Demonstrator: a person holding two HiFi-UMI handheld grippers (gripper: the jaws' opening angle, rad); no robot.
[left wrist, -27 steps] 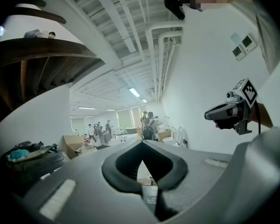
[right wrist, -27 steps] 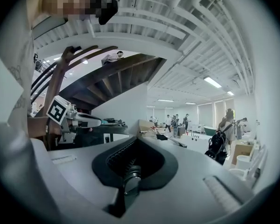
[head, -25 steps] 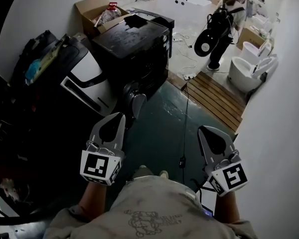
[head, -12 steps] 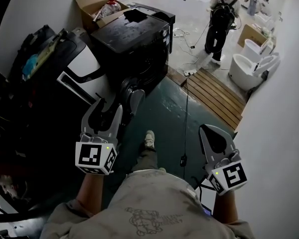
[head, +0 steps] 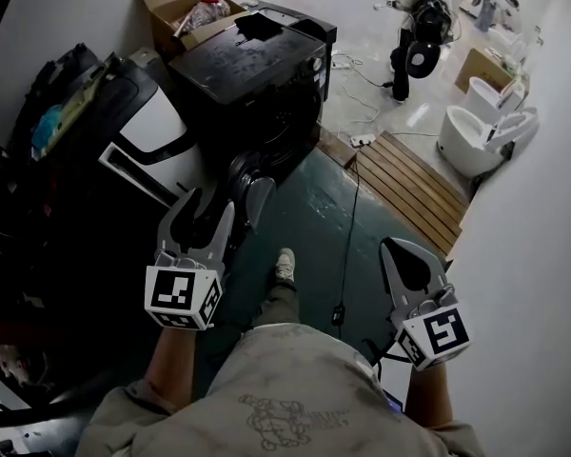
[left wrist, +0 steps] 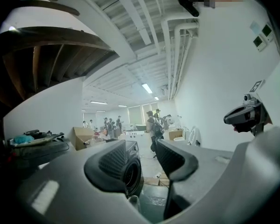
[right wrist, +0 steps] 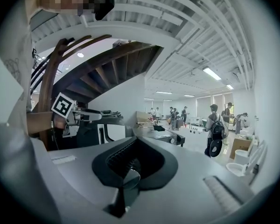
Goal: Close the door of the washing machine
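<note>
A black washing machine (head: 257, 74) stands ahead on the left, and its round door (head: 260, 196) is swung open toward me at its lower front. My left gripper (head: 206, 209) is open, with its tips just short of the door and a little to its left, nothing between them. In the left gripper view the washing machine (left wrist: 130, 164) shows through the gap of the left gripper (left wrist: 142, 164). My right gripper (head: 401, 248) hangs shut and empty over the dark green floor, well to the right of the machine; its jaws meet in the right gripper (right wrist: 140, 141) view.
Dark covered appliances (head: 95, 112) crowd the left side. A cardboard box (head: 176, 3) sits behind the machine. A cable (head: 347, 246) runs across the floor, a wooden slatted platform (head: 414, 188) lies ahead on the right, white toilets (head: 476, 136) beyond. A person (head: 419, 36) stands far back.
My left gripper moved forward toward the door and went from shut to open; one foot stepped forward. The right gripper has stayed put. The person at the back shifted.
</note>
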